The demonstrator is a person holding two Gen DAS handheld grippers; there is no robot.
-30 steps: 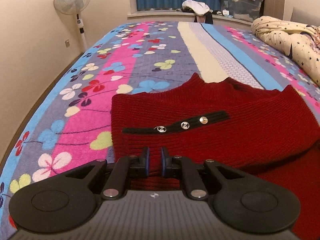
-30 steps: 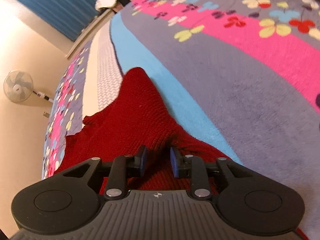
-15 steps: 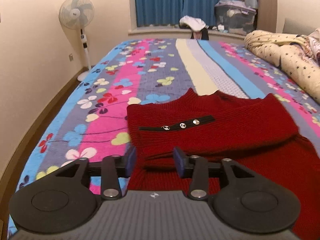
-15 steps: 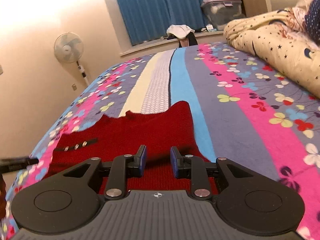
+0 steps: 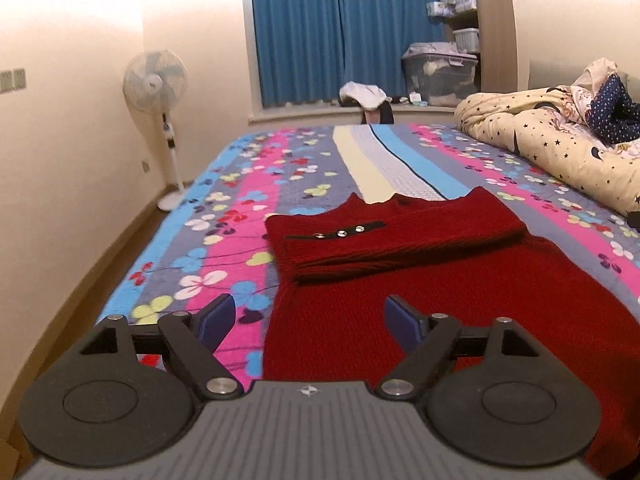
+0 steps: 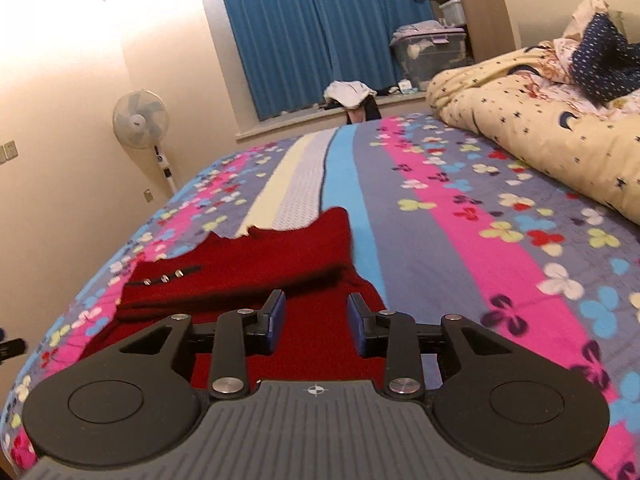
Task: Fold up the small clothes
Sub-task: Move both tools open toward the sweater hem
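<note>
From my left wrist camera, the view has pulled back from the red sweater (image 5: pixel 400 280): a second ago the jaws were nearly shut close over the folded sleeve, and they have just been opening. My left claw (image 5: pixel 308 320) now stands wide and holds nothing. The sweater lies on the striped bedspread (image 5: pixel 240 208), ahead and to the right.

From my right wrist camera, the tilted view has levelled out. My right claw (image 6: pixel 316 320) has just been opening, stands narrow and empty, above the sweater (image 6: pixel 256 276), whose folded top lies farther and left.
</note>
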